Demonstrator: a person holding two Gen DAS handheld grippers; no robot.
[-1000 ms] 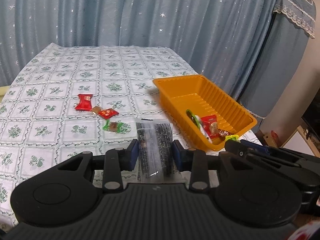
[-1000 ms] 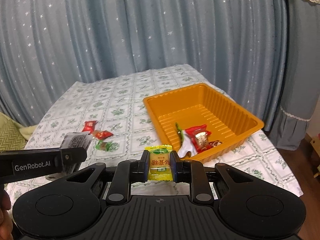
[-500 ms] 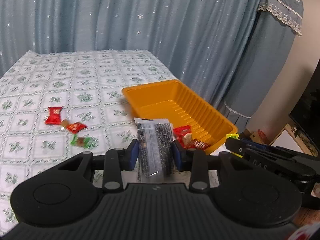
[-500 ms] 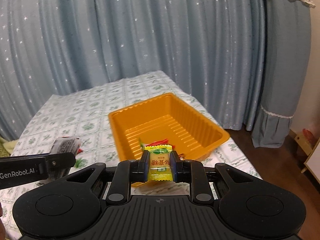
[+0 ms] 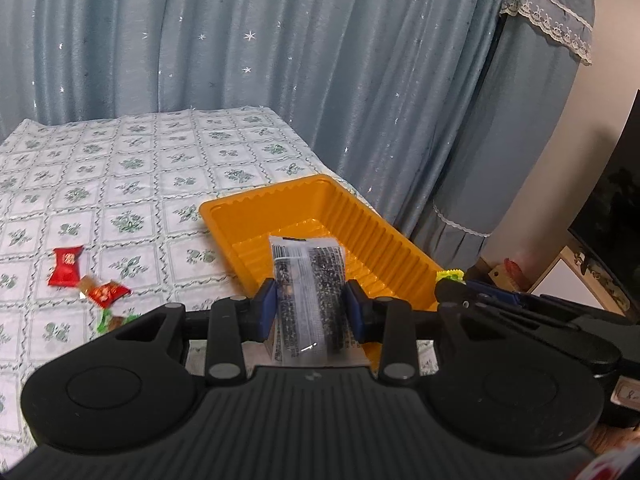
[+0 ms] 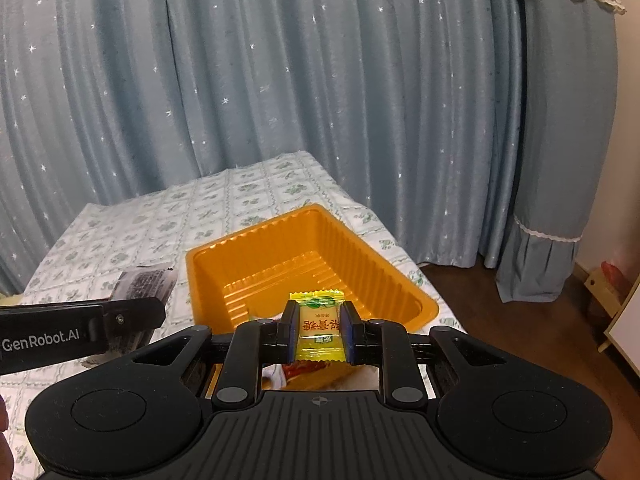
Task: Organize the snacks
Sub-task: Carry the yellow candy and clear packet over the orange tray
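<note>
One orange tray sits at the desk's 3 o'clock edge; left gripper, jaws clamping a black-speckled packet, and right gripper, jaws pinching a yellow candy, hang over its 6 o'clock end; red candies lie at 9 o'clock.

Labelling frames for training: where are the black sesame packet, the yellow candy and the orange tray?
black sesame packet [image 5: 310,292], left wrist view, its middle.
yellow candy [image 6: 319,330], right wrist view, printed face.
orange tray [image 6: 256,236], right wrist view, far rim.

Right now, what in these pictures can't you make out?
- Orange tray contents: both views, hidden by the claws and their packets.
- Green-wrapped candy: left view, half behind the left claw.
- Yellow packet small print: right view, too small.
</note>
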